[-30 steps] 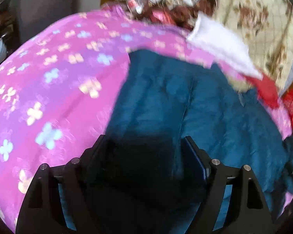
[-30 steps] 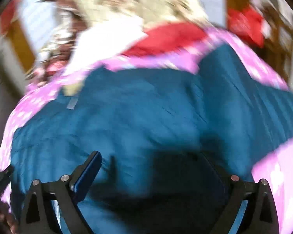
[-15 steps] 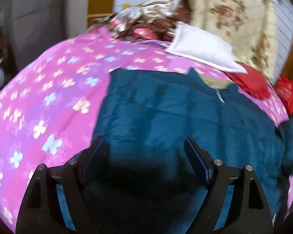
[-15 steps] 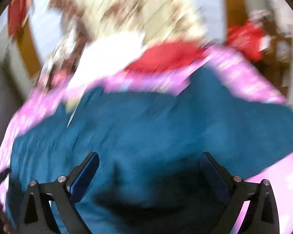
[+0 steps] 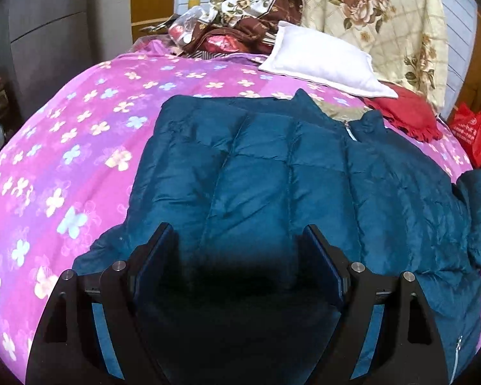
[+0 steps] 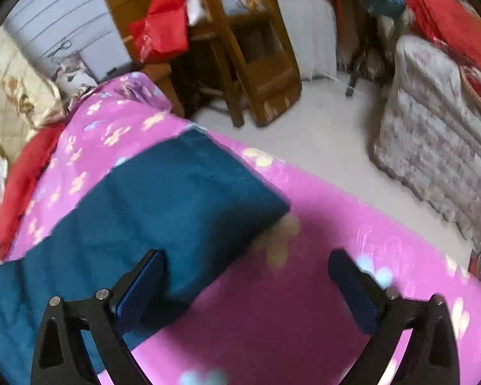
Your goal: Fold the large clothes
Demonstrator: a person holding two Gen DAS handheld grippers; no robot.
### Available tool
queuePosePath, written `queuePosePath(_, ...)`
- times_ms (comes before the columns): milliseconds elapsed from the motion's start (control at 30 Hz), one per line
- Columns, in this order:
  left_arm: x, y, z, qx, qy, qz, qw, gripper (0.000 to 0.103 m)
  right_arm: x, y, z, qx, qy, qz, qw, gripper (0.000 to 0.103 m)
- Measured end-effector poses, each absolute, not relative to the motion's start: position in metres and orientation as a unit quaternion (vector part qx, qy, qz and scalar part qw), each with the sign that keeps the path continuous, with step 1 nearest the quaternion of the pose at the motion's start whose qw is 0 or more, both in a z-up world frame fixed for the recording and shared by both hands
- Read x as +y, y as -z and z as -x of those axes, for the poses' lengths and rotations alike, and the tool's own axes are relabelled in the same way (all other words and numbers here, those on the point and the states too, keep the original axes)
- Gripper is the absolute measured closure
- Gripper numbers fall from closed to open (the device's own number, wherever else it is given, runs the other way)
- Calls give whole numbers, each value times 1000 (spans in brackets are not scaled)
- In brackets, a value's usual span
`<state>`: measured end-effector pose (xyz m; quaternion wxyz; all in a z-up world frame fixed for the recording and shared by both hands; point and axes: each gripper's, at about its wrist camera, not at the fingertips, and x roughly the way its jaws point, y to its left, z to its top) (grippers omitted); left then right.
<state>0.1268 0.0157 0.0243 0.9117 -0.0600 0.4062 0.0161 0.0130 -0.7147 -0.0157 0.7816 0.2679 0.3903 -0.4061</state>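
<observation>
- A dark teal quilted puffer jacket (image 5: 272, 173) is lying spread flat on a pink bedspread printed with pale flowers (image 5: 64, 147), its collar and silver zipper pull (image 5: 349, 130) toward the far side of the bed.
- The left gripper (image 5: 237, 256) is hovering over the near part of the jacket with its black fingers (image 5: 150, 263) spread wide; nothing is pinched between them, and their shadow is falling on the fabric below.
- The right gripper (image 6: 247, 285) is pointing down over the right edge of the bed, its fingers spread wide too and gripping nothing.
- In the right wrist view, one teal sleeve (image 6: 176, 192) of the jacket is lying across the bedspread (image 6: 304, 288); the left finger (image 6: 141, 285) is standing over its near edge, the right finger over bare pink cloth. Whether either is touching the cloth cannot be told.
- A white pillow (image 5: 320, 61) is resting at the far side of the bed, with a red cloth (image 5: 404, 112) just right of it.
- A cream quilt with brown roses (image 5: 368, 16) is hanging behind the pillow.
- A red bag (image 6: 160, 32) is sitting by a wooden chair (image 6: 247, 64) on the pale floor past the bed.
</observation>
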Motion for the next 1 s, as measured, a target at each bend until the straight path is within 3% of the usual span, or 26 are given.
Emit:
queuePosePath(167,12,-19,-128,419,-11,53,906,21,-720,21,-43,419,373,-208,802,0)
queuePosePath(233,9,-18,-128,420,-11,50,906,21,-717,20,-43,415,361,-201,810,5)
queuePosePath(267,9,-18,-128,421,-9,51,906,21,-709,19,-44,411,352,-192,819,23)
queuePosePath(300,8,-19,-127,420,-10,49,906,21,-703,16,-44,403,337,-179,832,54)
queuePosePath(333,8,-19,-127,418,-11,47,907,21,-697,14,-44,397,315,-169,845,65)
queuePosePath(367,7,-20,-126,416,-14,44,908,21,-690,13,-43,396,304,-169,850,82)
queuePosePath(400,8,-21,-125,414,-17,43,909,21,-687,12,-41,393,301,-170,852,91)
queuePosePath(733,18,-19,-129,427,-54,9,903,21,-639,-97,30,275,390,-107,872,94)
queuePosePath(900,30,-23,-125,428,-86,-13,900,21,-552,-147,16,239,319,-78,914,94)
queuePosePath(1000,36,-24,-124,432,-98,-35,896,21,-477,-149,-12,243,249,-55,936,94)
